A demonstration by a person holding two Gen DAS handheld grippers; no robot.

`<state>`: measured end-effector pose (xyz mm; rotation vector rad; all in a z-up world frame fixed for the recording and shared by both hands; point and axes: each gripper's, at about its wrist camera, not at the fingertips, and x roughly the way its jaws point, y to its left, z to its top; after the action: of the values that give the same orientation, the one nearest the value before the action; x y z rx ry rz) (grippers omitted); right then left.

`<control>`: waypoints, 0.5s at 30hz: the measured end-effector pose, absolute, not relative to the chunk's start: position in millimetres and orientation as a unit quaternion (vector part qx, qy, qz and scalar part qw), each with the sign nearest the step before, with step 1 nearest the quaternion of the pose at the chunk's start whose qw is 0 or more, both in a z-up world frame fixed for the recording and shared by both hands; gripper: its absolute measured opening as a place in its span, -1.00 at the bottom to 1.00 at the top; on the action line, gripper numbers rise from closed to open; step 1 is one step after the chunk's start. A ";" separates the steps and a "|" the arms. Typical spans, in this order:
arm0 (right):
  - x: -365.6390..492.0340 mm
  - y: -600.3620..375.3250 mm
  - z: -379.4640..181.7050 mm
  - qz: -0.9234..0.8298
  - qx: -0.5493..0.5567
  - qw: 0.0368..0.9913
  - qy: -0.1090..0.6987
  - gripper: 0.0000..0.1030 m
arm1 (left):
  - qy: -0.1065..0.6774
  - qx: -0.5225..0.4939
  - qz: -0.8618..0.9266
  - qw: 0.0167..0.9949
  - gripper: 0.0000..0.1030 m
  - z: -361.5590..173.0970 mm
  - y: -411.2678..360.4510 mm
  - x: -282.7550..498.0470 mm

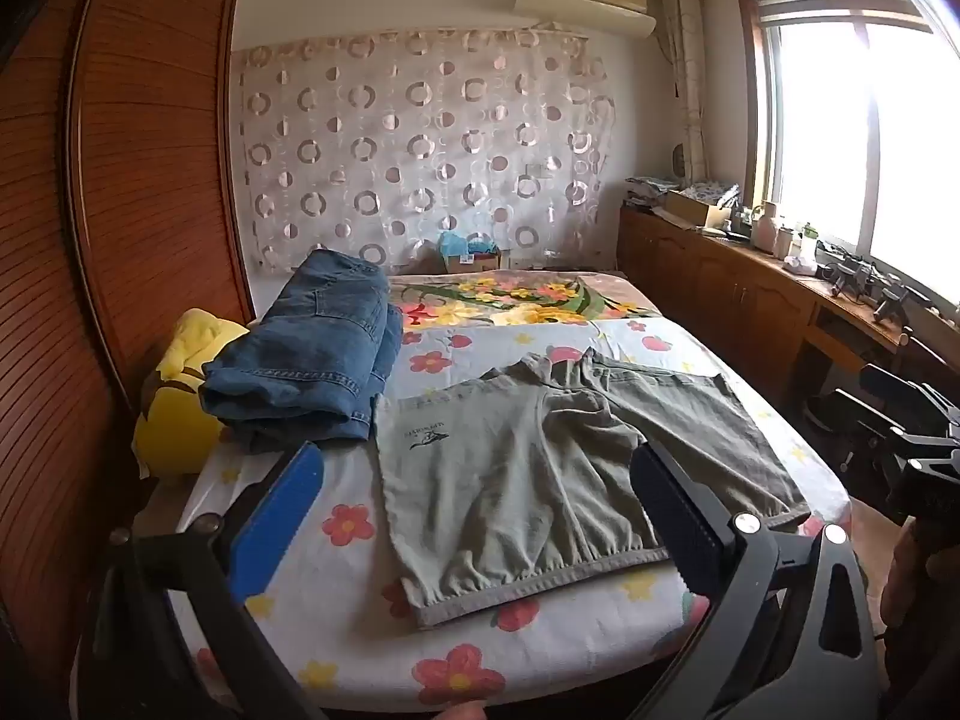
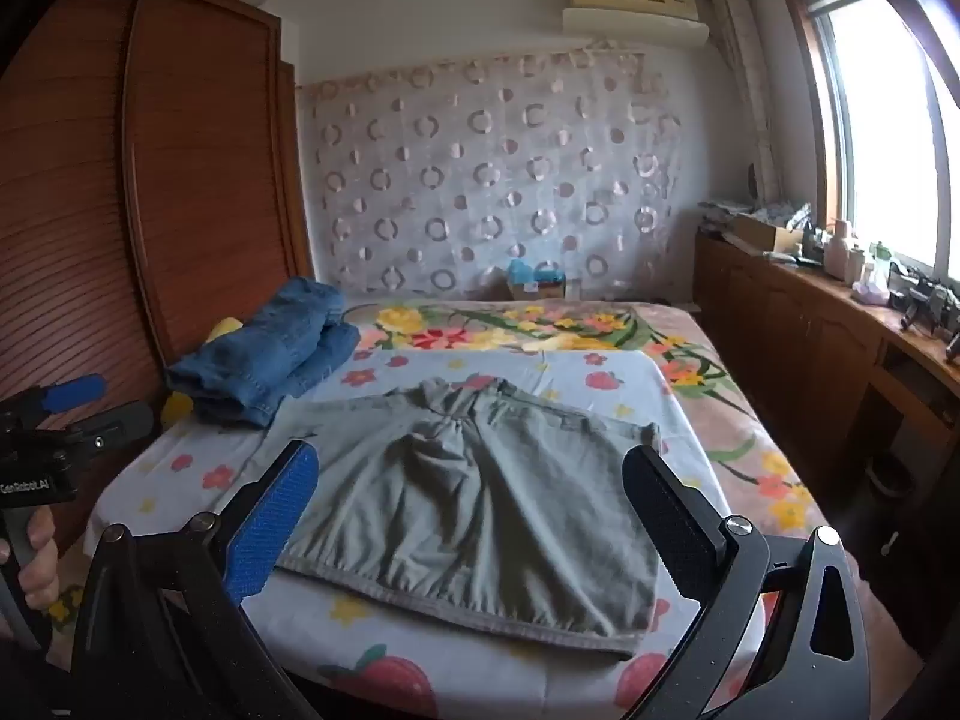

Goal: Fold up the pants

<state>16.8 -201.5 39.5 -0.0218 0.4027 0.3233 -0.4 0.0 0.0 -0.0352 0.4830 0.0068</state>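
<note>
While the grey-green cotton shorts (image 1: 540,468) lie flat on the floral-sheeted bed (image 1: 336,618), left gripper (image 1: 474,516) and right gripper (image 2: 474,516) hover empty, jaws wide. Pinch both waistband corners evenly, fold straight across.

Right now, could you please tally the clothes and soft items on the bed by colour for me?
Grey-green: 1, the shorts laid flat on the flowered sheet.
Blue: 1, the folded jeans behind them to the left.
Yellow: 1, the plush toy at the left edge.
Total: 3
</note>
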 end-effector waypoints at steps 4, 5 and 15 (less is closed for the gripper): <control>16.8 -200.0 39.2 0.159 -0.010 0.966 0.201 1.00 | 0.241 -0.017 0.004 0.970 1.00 0.0 0.3 -0.2; 17.3 -201.7 39.2 0.159 -0.005 0.966 0.202 1.00 | 0.241 -0.016 0.005 0.970 1.00 0.1 0.3 -0.1; 15.2 -204.4 45.3 0.161 0.001 0.966 0.202 1.00 | 0.243 -0.014 0.007 0.970 1.00 0.4 1.1 -0.1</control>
<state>15.2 -204.4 45.3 0.0016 0.4088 0.3257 -0.1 1.1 0.4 -0.0276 0.4902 0.0140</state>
